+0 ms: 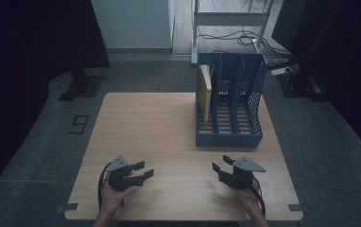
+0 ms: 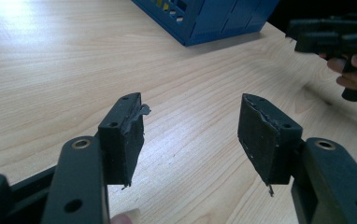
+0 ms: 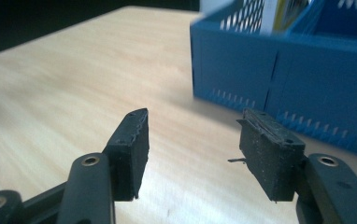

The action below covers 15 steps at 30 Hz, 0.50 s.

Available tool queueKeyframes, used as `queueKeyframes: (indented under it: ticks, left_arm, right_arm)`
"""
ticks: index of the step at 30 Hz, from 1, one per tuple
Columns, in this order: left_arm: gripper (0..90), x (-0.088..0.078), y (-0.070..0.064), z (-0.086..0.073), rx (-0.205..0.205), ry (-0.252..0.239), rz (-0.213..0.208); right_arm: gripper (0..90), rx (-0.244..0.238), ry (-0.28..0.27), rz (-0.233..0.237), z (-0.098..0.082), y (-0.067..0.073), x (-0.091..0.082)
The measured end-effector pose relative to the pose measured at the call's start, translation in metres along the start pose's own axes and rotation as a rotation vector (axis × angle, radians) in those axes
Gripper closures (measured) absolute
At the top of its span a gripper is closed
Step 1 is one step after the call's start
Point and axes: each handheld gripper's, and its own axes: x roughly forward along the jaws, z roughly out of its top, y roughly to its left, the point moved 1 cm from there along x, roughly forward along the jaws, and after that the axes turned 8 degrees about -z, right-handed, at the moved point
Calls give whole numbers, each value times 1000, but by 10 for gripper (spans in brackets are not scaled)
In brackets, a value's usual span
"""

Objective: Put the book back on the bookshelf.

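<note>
A blue three-slot file rack [image 1: 229,101] stands on the back right of the wooden table [image 1: 145,123]. A yellow and white folder [image 1: 206,90] stands upright in its left slot. My left gripper [image 1: 143,171] hovers low near the front left of the table, open with nothing between its jaws [image 2: 190,121]. My right gripper [image 1: 220,166] sits near the front right, just in front of the rack, also open and empty [image 3: 193,140]. The right gripper view shows the rack's front wall [image 3: 284,70] close ahead and the folder [image 3: 279,14] behind it. The left gripper view shows the right gripper [image 2: 335,35] held by a hand.
Grey floor surrounds the table, with a dark "9" mark [image 1: 78,124] to its left. A white metal stand [image 1: 230,19] with cables is behind the rack. Dark curtains hang at both sides. Bare tabletop spreads left of the rack and between the grippers.
</note>
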Motion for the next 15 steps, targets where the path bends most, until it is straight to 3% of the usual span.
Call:
queueKeyframes:
  ticks: [8,15]
  left_arm:
    - [407,4,-1,-1,2,16,-1]
    - [405,3,-1,-1,0,12,0]
  right_arm:
    - [404,13,90,-8,-14,-6,6]
    - [385,2,124,-35,-17,-8,11]
